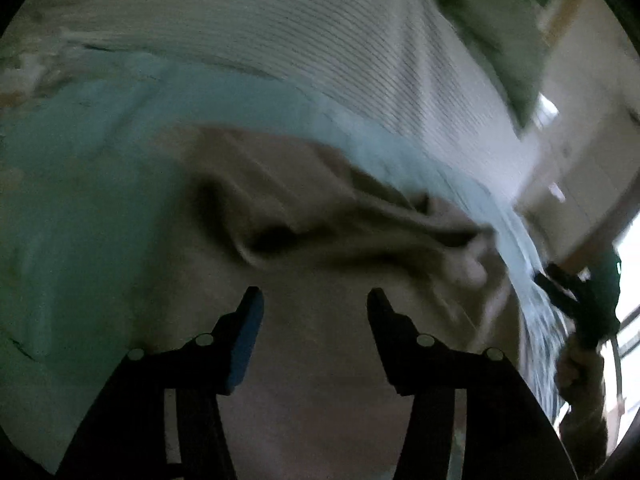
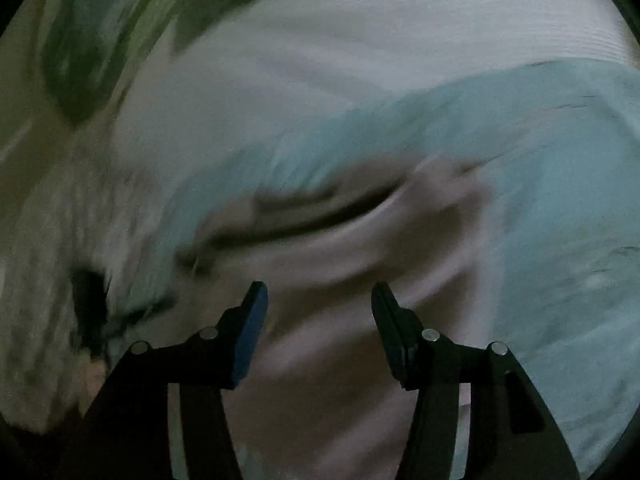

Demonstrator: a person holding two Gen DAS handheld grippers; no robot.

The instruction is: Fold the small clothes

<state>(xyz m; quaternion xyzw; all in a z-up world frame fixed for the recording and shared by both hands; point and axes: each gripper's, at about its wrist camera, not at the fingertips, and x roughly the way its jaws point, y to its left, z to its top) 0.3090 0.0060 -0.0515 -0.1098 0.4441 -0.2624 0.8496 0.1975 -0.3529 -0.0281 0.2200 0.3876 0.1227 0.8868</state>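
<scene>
A beige garment lies rumpled on a light blue cloth, with a dark fold across its middle. My left gripper is open and empty just above the garment's near part. In the right wrist view the same beige garment is blurred by motion, on the light blue cloth. My right gripper is open and empty over the garment's near part. The right gripper and the hand holding it also show at the right edge of the left wrist view.
A white ribbed fabric lies beyond the blue cloth and also shows in the right wrist view. A green patterned surface is at the far left. A dark shape sits at the left of the right wrist view.
</scene>
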